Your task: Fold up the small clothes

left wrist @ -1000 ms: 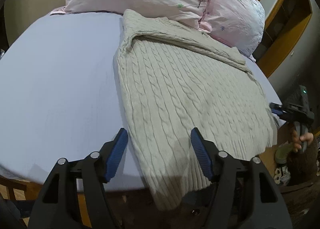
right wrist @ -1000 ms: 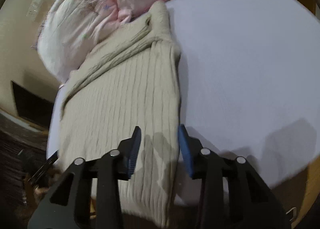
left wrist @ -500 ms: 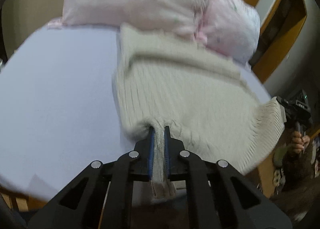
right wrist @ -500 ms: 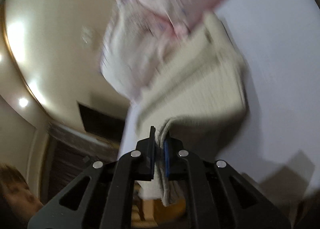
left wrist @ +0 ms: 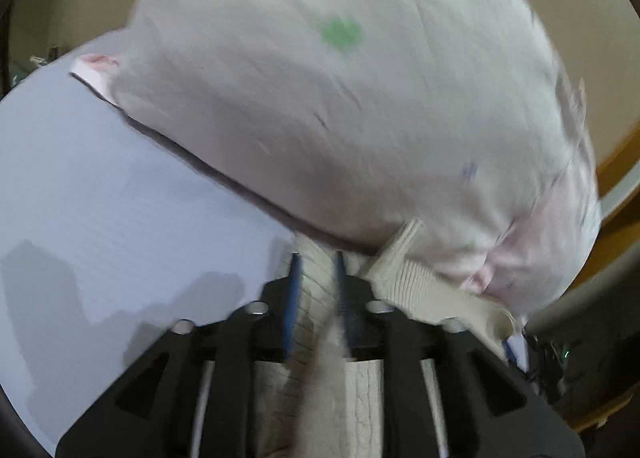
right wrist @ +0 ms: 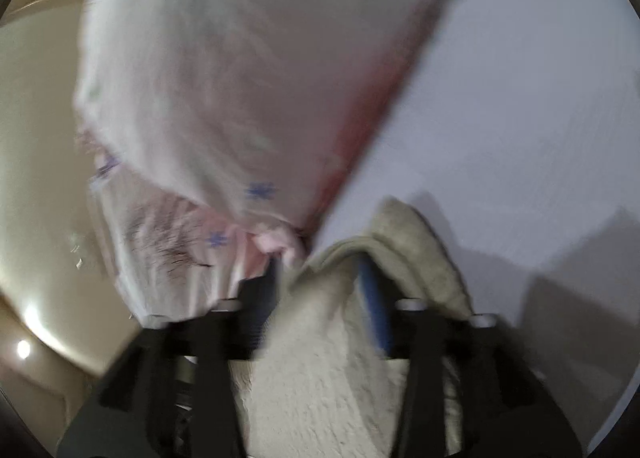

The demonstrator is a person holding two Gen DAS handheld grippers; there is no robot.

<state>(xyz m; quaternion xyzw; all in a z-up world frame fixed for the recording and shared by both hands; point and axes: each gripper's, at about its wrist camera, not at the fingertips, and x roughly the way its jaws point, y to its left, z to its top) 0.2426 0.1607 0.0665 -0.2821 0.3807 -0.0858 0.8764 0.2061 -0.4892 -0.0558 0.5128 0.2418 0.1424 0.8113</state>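
The beige cable-knit sweater (left wrist: pixel 316 298) lies on the lavender sheet (left wrist: pixel 120 198), its hem carried up against the pillows. My left gripper (left wrist: pixel 316 258) has its blue pads a little apart with sweater fabric between them, close under the pale pillow (left wrist: pixel 340 98). In the right wrist view the sweater (right wrist: pixel 320 378) drapes over my right gripper (right wrist: pixel 320 258), whose jaws stand apart with fabric between and over them. One blue pad (right wrist: pixel 374 306) shows through the cloth. Both views are blurred.
Two pale pink pillows with small star prints fill the far side, one (right wrist: pixel 240 78) large and a second (right wrist: pixel 168 250) lower left. A tan wall and wooden trim (left wrist: pixel 616 162) lie behind. Bare sheet (right wrist: pixel 520 118) extends to the right.
Both grippers shut on the sweater's hem, lifted it and carried it forward to the pillows. The jaws now stand wider apart than half a second ago.
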